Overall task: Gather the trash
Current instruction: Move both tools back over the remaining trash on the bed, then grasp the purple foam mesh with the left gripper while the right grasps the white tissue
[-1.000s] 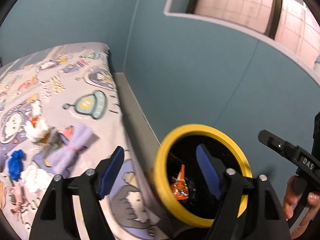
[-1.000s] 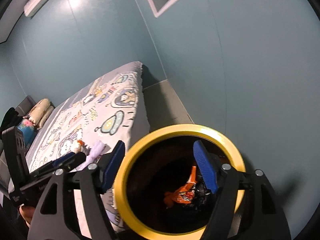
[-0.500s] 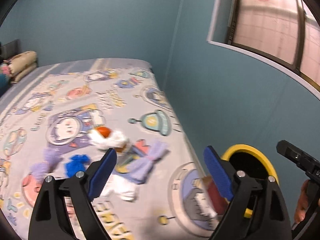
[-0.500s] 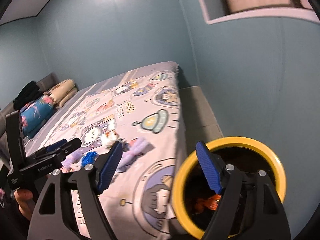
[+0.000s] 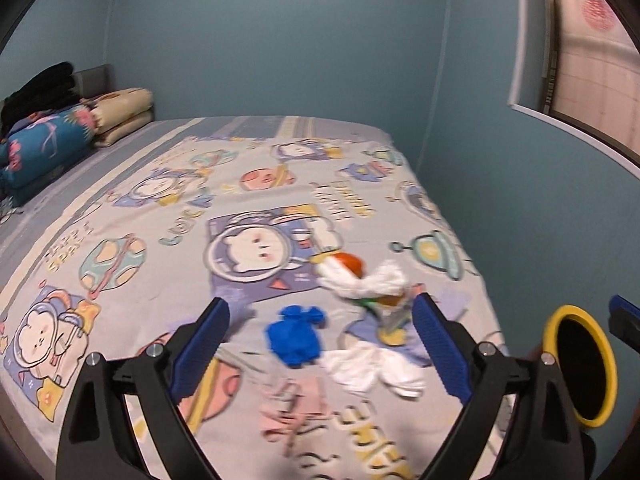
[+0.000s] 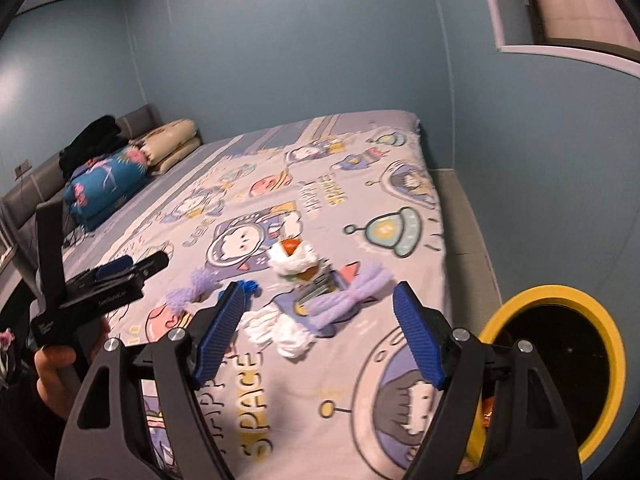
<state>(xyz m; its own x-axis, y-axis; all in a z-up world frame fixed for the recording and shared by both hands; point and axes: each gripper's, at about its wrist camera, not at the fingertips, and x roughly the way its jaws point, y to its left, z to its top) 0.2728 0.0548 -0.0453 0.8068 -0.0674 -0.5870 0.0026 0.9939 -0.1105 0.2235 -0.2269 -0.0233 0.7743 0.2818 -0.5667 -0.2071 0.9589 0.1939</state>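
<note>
Trash (image 5: 362, 282) blurred on bed (image 5: 120, 208); bin (image 6: 560, 360) cut off; both grippers' fingers open, empty.

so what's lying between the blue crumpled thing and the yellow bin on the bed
White crumpled tissue lies between the blue wad and yellow bin, seen from the left wrist.

A wide bed (image 5: 168, 208) under a pale grey sheet printed with cartoon astronauts, planets and saucers fills the room. At the bed's head stands a grey padded headboard (image 6: 136, 122), and against it lie a folded cream quilt (image 6: 172, 148), a folded blue floral quilt (image 6: 104, 184) and a black bundle (image 6: 94, 142). Matte teal walls (image 5: 280, 40) rise behind the bed. A white-framed window (image 5: 576, 64) is set in the wall to the bed's right, above a strip of grey floor (image 6: 464, 216) along that side.
</note>
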